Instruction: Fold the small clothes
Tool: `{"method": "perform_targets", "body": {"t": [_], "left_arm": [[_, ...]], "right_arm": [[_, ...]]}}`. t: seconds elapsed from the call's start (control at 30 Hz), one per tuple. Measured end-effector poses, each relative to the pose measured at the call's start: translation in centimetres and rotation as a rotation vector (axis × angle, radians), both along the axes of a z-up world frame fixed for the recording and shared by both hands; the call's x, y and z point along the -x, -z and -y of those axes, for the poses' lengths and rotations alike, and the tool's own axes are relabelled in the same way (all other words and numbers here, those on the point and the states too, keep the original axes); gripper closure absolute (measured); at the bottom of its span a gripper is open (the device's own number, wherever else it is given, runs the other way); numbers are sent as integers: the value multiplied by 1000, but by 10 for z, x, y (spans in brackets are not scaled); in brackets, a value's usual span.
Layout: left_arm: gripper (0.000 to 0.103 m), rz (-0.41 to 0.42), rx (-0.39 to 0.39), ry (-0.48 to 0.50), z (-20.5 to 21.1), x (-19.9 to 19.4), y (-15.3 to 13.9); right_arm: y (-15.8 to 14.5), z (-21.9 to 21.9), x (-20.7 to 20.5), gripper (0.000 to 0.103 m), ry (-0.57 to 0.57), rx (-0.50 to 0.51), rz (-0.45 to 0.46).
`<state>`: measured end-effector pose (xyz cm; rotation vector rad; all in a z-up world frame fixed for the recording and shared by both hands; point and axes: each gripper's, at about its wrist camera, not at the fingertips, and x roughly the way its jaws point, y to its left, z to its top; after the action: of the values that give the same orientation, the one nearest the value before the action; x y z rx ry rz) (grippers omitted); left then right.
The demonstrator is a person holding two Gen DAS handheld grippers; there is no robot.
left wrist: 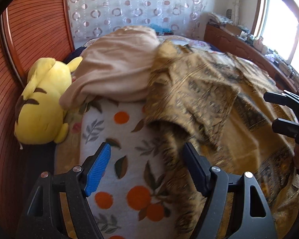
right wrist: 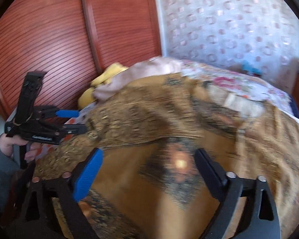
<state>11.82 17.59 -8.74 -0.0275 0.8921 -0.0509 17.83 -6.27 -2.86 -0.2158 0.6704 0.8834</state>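
Note:
A gold and black patterned cloth (left wrist: 215, 103) lies rumpled on the bed, partly folded over itself; it fills the right wrist view (right wrist: 169, 139), blurred. My left gripper (left wrist: 147, 151) is open and empty, over the cloth's left edge and the blanket; it also shows in the right wrist view (right wrist: 82, 120), its fingers at the cloth's edge. My right gripper (right wrist: 149, 155) is open and empty just above the cloth; it shows at the right edge of the left wrist view (left wrist: 271, 109).
A white blanket with oranges and leaves (left wrist: 117, 151) covers the bed. A beige cloth (left wrist: 117, 67) and a yellow plush toy (left wrist: 41, 103) lie at the far left. A wooden slatted wardrobe (right wrist: 49, 45) stands left; a cluttered wooden sill (left wrist: 239, 39) runs right.

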Motion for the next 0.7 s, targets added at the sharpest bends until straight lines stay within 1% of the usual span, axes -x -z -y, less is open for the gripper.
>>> {"method": "perform_targets", "body": {"t": [0.03,0.1,0.2,0.23,0.3,0.33,0.4,0.53,0.57,0.63,0.67,0.7], "left_arm": [[27,-9,-7,-9,-4,2,3],[27,-13,-6,-17,-8,4,6],[27,-4,-9,-15,-11,9,6],[27,-1,-14,-13,-11,9,6],[27,10,-22,-10,-10,10,6],[27,15,-21,-9,-10,11,6],[27,21,-18,-8,-12,11,6],[27,24,-16,-10,-12,10,6],[27,24,-16,-10,-13,10,6],[27,24,-15,-11,-13,10,6],[27,24,-15,-11,-13,10,6],[27,23,-15,-13,-13,10,6]], "right_arm": [[3,-9,0,24,-31,13,-11],[11,-27,-1,37,-79,43,-33],[20,-49,-3,48,-138,79,-57],[23,-57,-2,50,-154,89,-60],[27,-72,-3,59,-181,107,-65],[30,-78,-4,60,-191,119,-63],[35,-89,-9,68,-202,147,-58],[39,-100,-13,73,-206,177,-19],[40,-103,-13,76,-211,184,-9],[41,-107,-7,86,-234,203,17],[40,-112,-4,95,-250,214,29],[40,-113,-2,102,-263,218,32]]}}
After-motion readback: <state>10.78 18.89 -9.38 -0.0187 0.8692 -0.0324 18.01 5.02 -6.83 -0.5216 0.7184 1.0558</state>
